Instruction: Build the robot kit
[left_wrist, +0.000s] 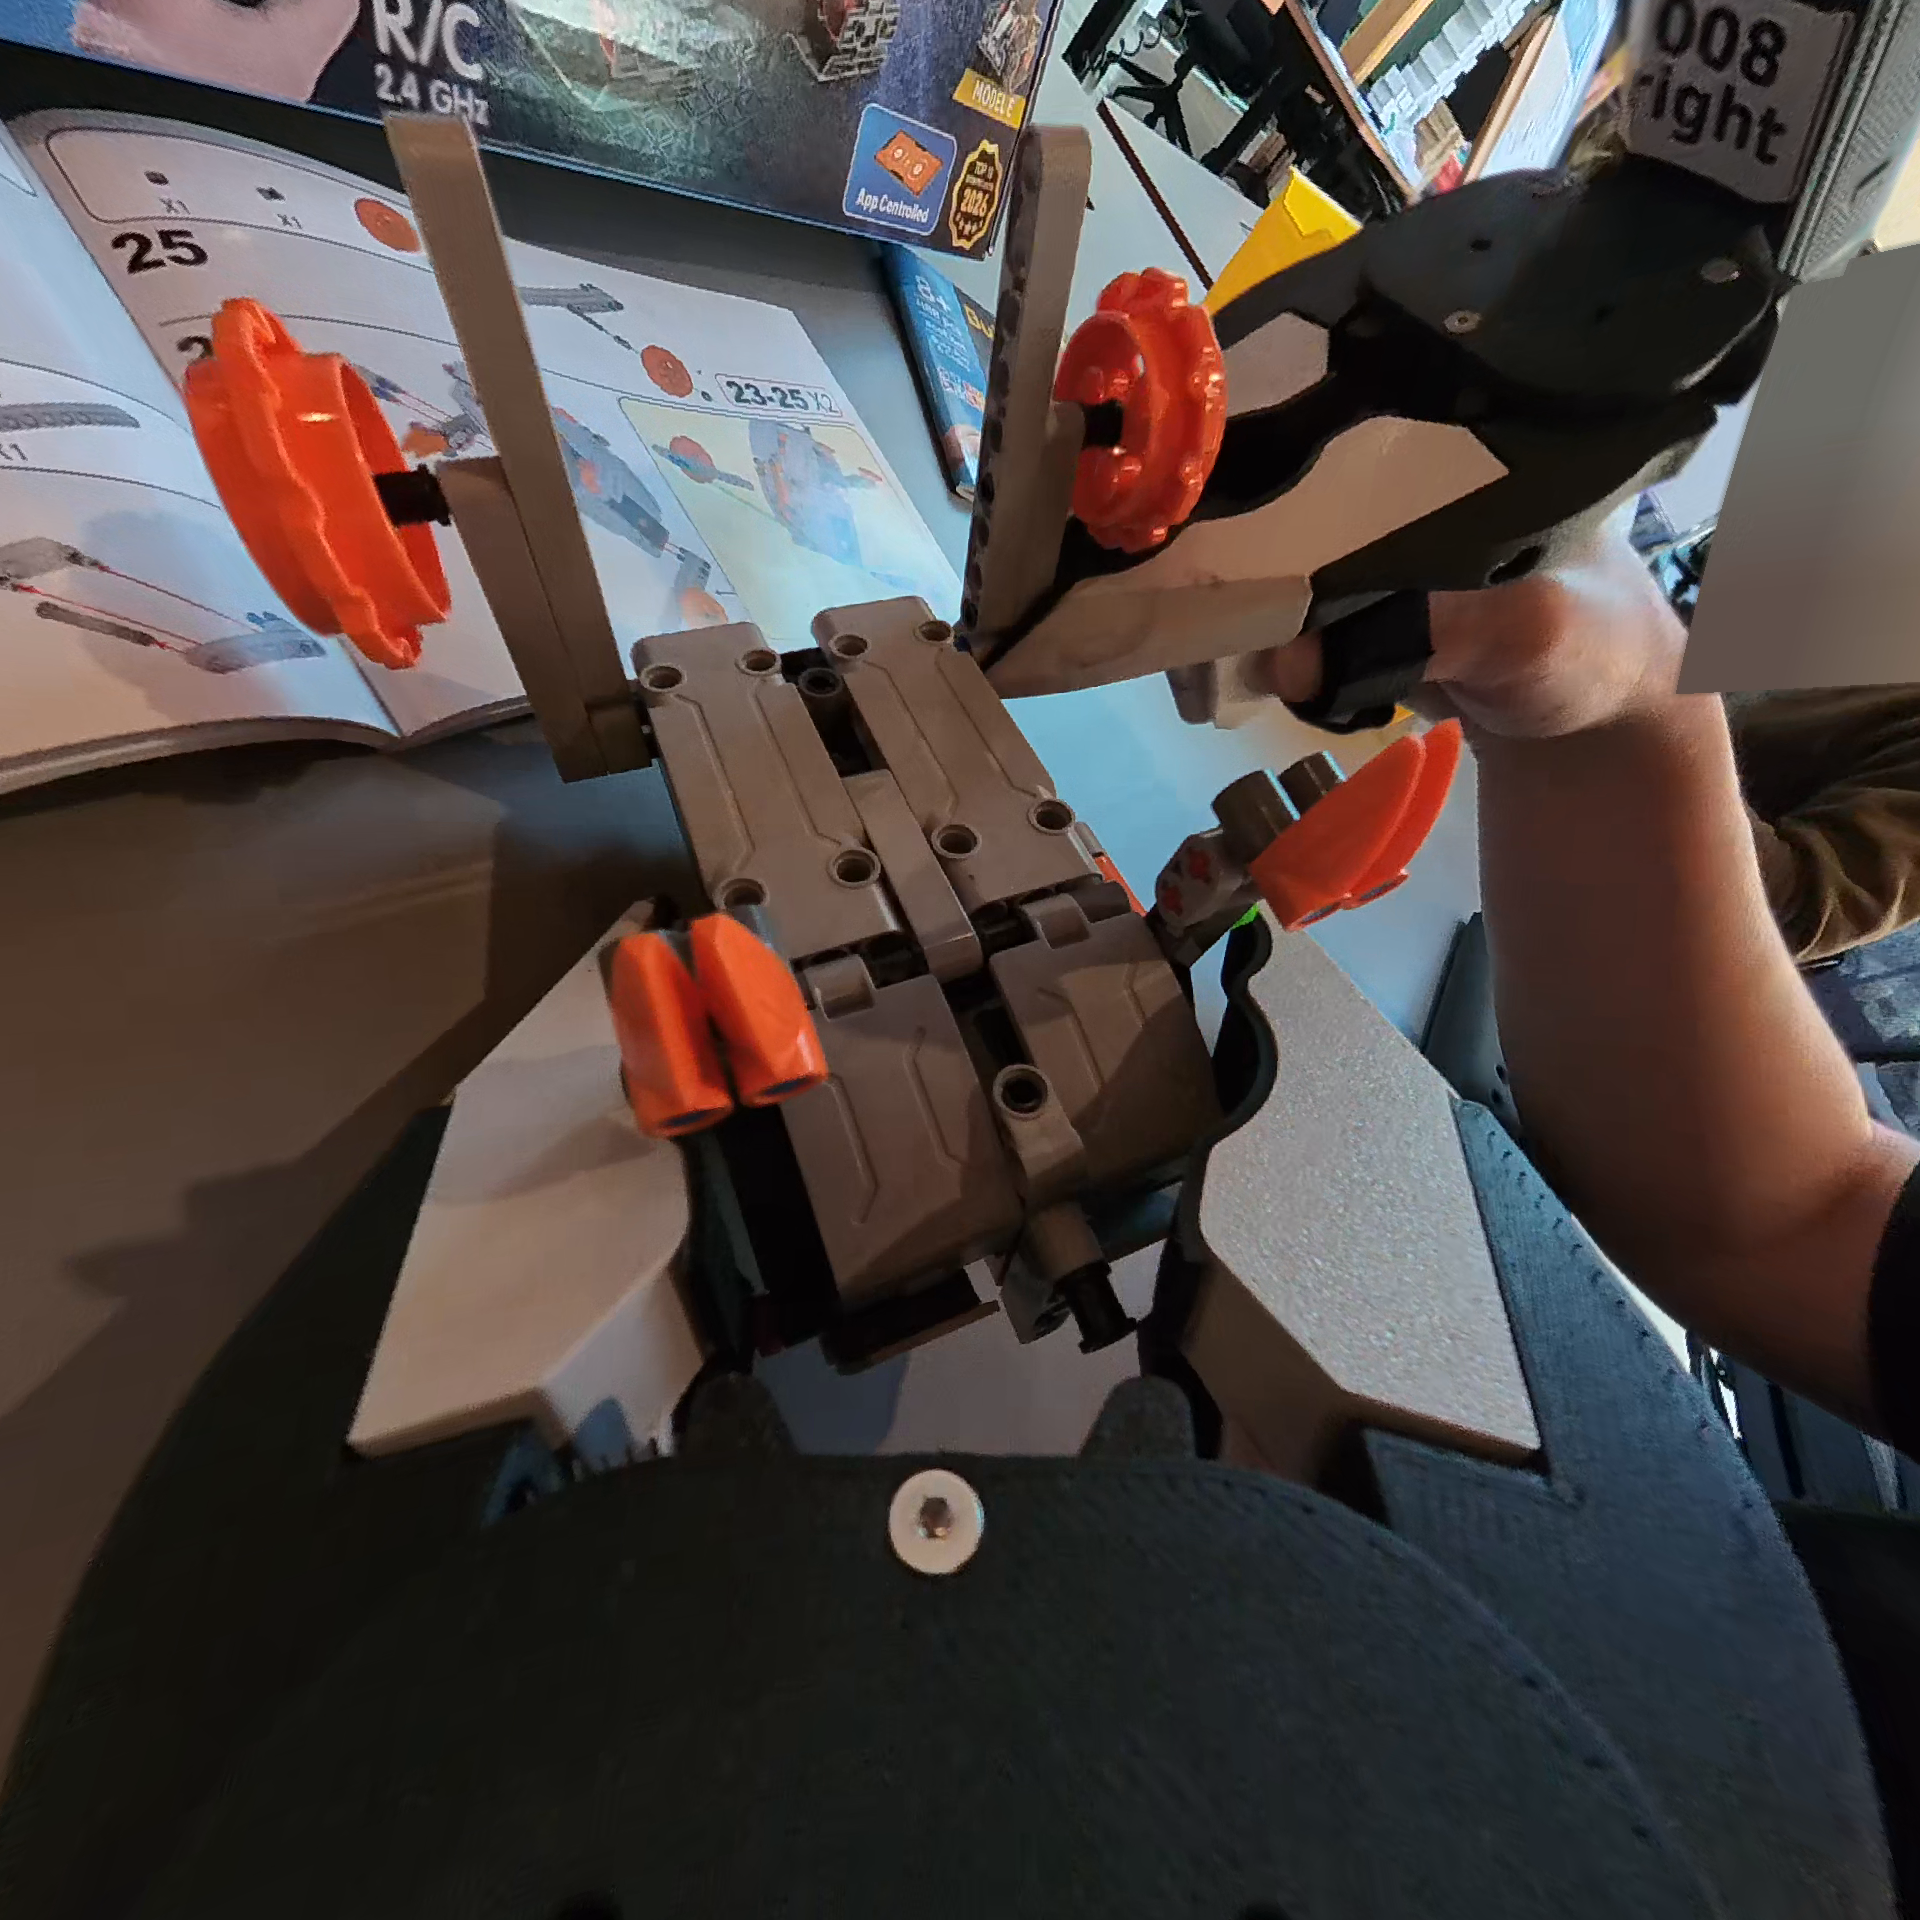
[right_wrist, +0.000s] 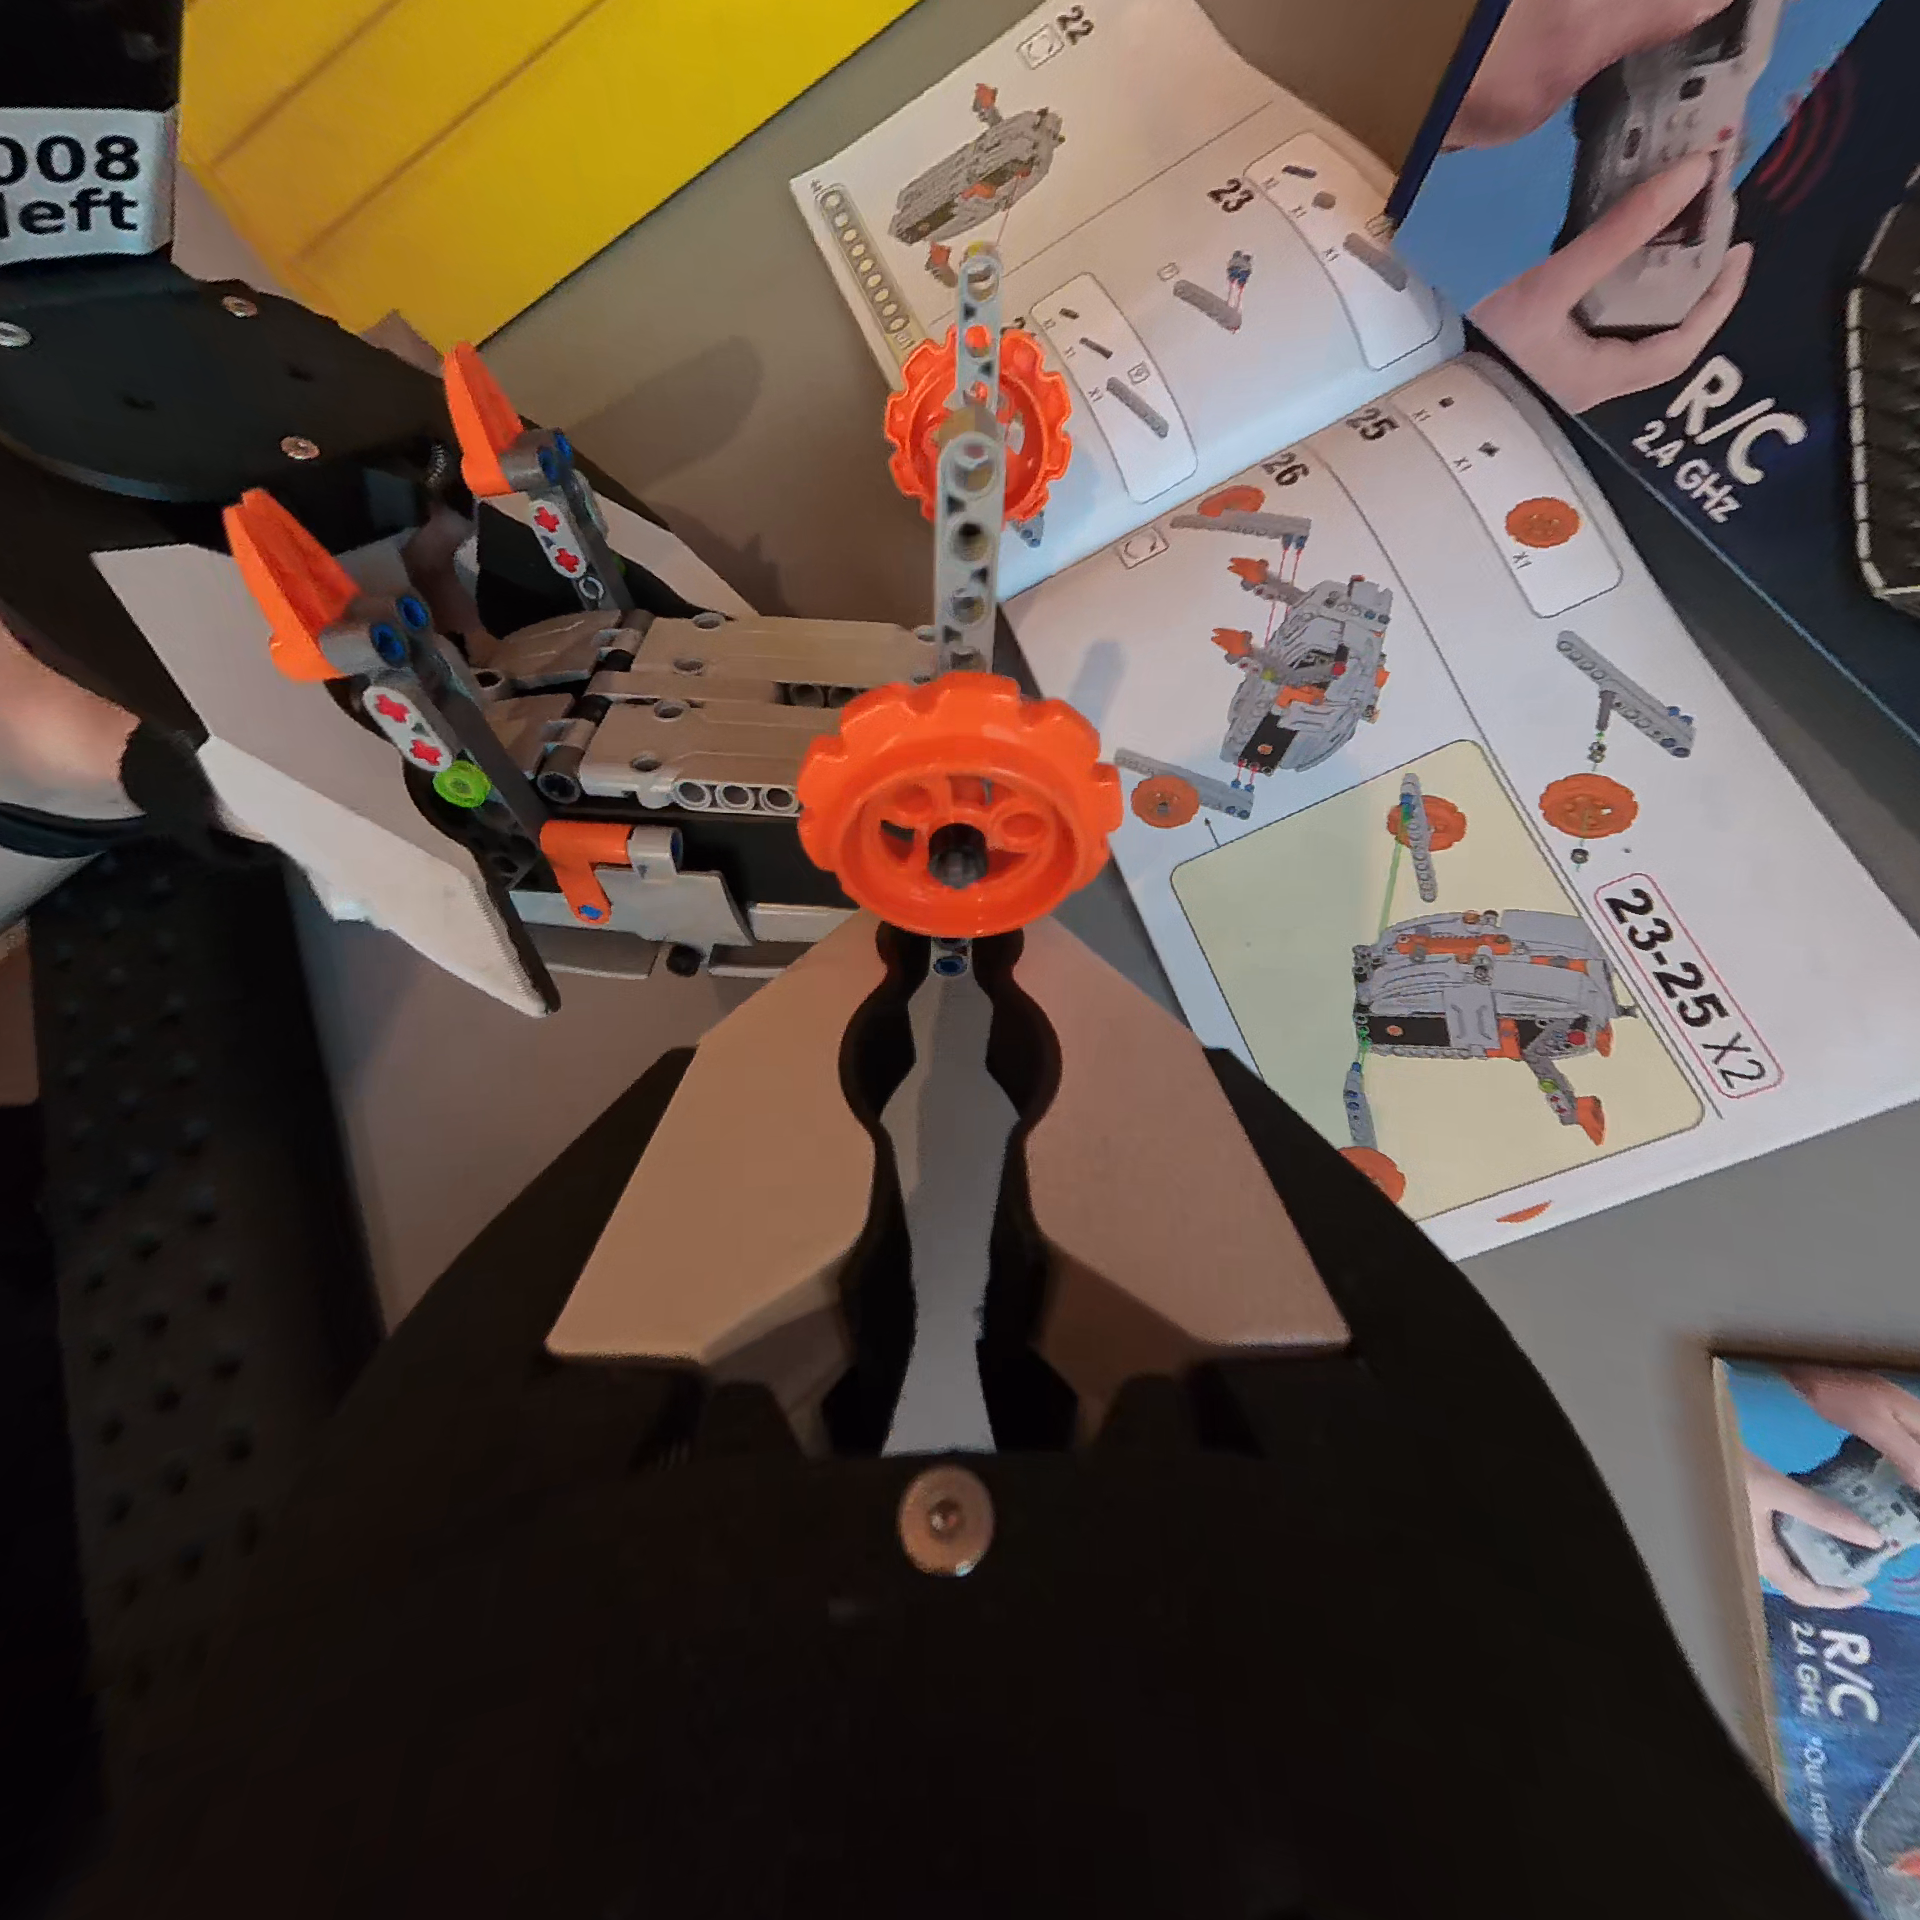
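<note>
**Two grippers hold a brick-built model over a table**

A grey brick model (left_wrist: 894, 935) with orange parts sits clamped between the left gripper (left_wrist: 935, 1039) fingers. The right gripper (right_wrist: 951, 966) is closed on a grey beam (left_wrist: 1023, 416) carrying an orange wheel (right_wrist: 961, 805), attached at the model's side. An open instruction booklet (right_wrist: 1455, 727) lies just behind, beside a blue box (right_wrist: 1714, 343).

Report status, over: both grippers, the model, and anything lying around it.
Left gripper shut on grey brick model. Right gripper shut on its grey beam below the orange wheel. Open instruction booklet on table beneath; nothing between grippers.
</note>
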